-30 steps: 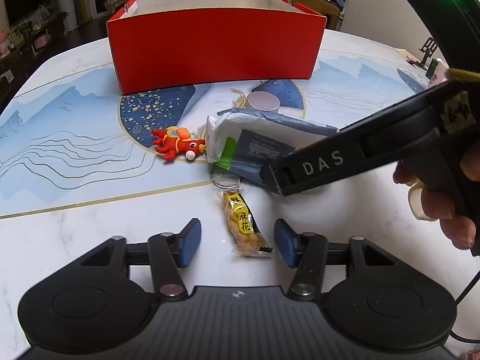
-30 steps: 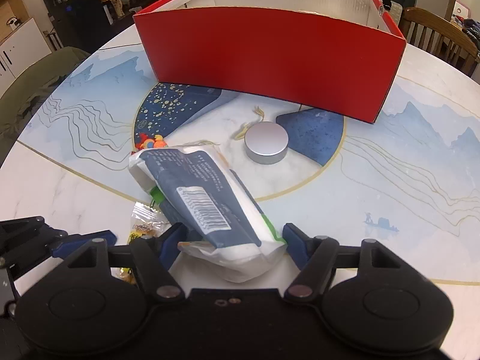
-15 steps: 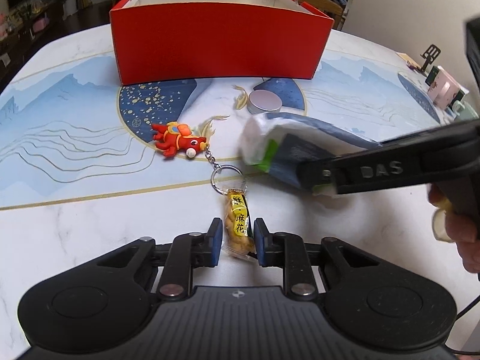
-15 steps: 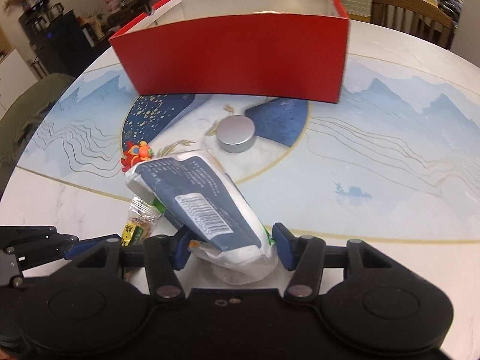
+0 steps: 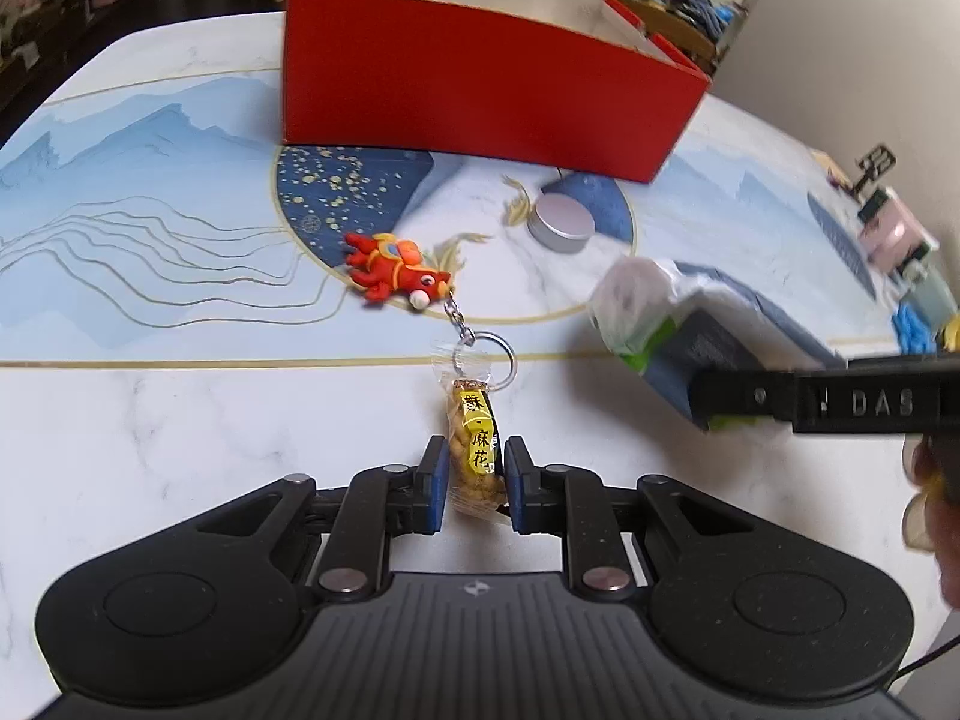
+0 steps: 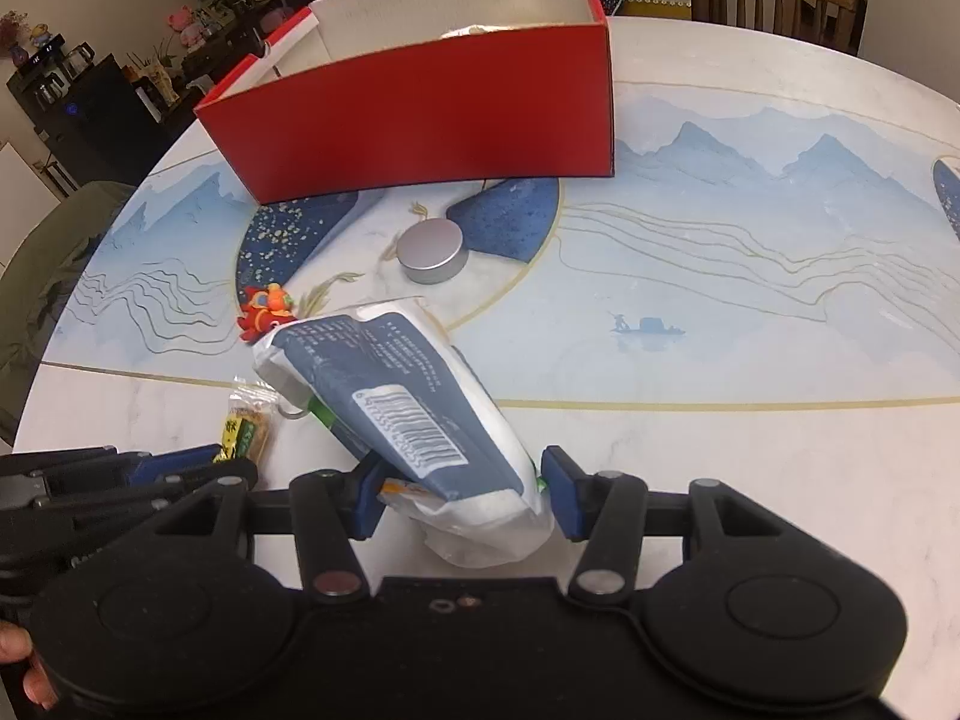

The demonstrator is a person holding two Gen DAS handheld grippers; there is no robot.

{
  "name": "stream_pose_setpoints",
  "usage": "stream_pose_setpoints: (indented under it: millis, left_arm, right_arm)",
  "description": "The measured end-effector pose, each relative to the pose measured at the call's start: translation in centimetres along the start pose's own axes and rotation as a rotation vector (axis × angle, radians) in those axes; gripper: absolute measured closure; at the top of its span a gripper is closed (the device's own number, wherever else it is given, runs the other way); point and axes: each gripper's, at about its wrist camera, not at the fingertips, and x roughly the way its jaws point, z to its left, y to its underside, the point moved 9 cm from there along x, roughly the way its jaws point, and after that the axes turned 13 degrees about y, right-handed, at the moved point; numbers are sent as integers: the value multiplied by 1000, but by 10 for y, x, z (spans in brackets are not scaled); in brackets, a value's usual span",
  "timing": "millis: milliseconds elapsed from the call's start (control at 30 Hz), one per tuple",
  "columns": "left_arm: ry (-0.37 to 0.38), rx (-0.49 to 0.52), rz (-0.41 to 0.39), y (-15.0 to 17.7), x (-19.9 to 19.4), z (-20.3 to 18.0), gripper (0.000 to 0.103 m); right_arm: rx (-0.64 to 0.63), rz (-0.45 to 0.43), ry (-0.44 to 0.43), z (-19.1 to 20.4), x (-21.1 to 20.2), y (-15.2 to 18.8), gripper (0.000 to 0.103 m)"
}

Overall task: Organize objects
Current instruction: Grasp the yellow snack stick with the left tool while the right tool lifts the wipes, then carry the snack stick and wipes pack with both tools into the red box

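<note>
On the marble desk [image 5: 180, 450], near the red box [image 5: 480, 90], your left gripper [image 5: 476, 474] fingers pinch the snack packet [image 5: 474, 450]; your right gripper [image 6: 462, 495] fingers are closing on the tissue pack [image 6: 396, 396].

One open red cardboard box [image 5: 480, 96], one round silver tin [image 5: 564, 223], one red dragon keychain [image 5: 399, 270]. Also one clear twisted-snack packet [image 5: 474, 450] and one blue-and-white tissue pack [image 6: 408, 414].
</note>
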Motion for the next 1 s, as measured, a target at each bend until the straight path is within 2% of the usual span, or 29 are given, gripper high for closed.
stream_pose_setpoints:
  millis: [267, 500, 1000]
  left_arm:
    - [18, 14, -69, -24, -24, -10, 84]
    - [39, 47, -143, -61, -42, -23, 84]
    - [27, 123, -258, -137, -65, -37, 84]
  right_arm:
    - [35, -23, 0, -3, -21, -14, 51]
    - [64, -79, -9, -5, -41, -40, 51]
    - [95, -184, -20, -14, -69, -102, 50]
